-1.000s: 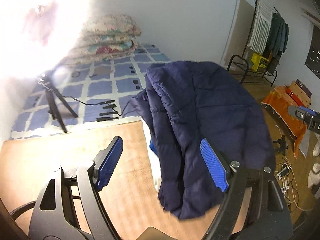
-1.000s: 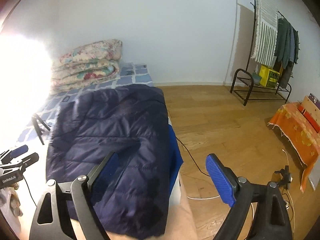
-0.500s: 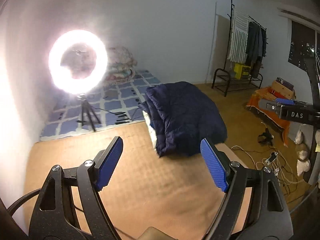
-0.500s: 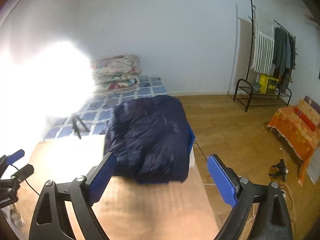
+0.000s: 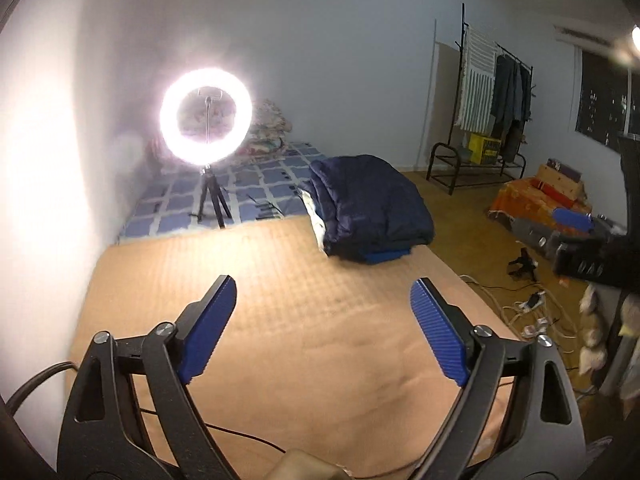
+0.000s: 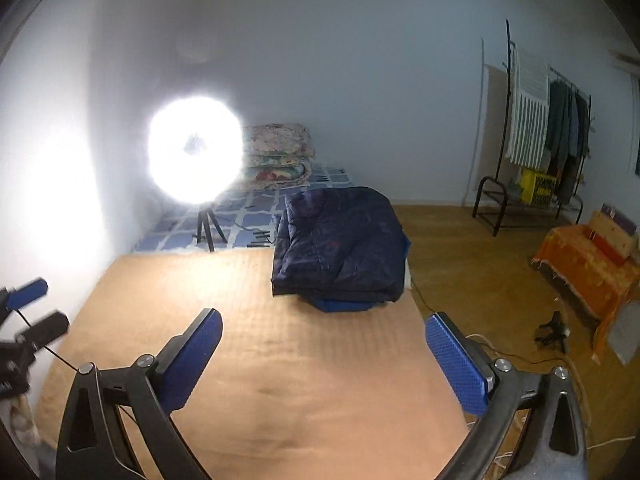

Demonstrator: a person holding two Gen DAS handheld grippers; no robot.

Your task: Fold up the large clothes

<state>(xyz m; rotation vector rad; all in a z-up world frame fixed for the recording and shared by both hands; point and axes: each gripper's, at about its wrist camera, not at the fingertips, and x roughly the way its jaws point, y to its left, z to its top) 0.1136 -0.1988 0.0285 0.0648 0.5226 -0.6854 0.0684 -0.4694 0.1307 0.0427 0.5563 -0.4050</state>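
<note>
A folded navy quilted jacket (image 5: 372,208) lies on top of other folded clothes at the far right corner of the tan mat (image 5: 280,320); it also shows in the right wrist view (image 6: 340,240). My left gripper (image 5: 322,330) is open and empty, well back from the jacket above the mat. My right gripper (image 6: 324,360) is open and empty, also back from the jacket. The right gripper appears at the right edge of the left wrist view (image 5: 576,236), and the left gripper at the left edge of the right wrist view (image 6: 28,312).
A lit ring light on a tripod (image 5: 206,128) stands beyond the mat on a blue patterned mattress (image 5: 248,192) with folded quilts (image 6: 276,152). A clothes rack (image 6: 532,140), an orange-covered box (image 6: 588,264) and cables (image 5: 532,312) are on the wooden floor to the right.
Both grippers have pulled back and up from the jacket, which now lies far off on the mat. Both stayed open.
</note>
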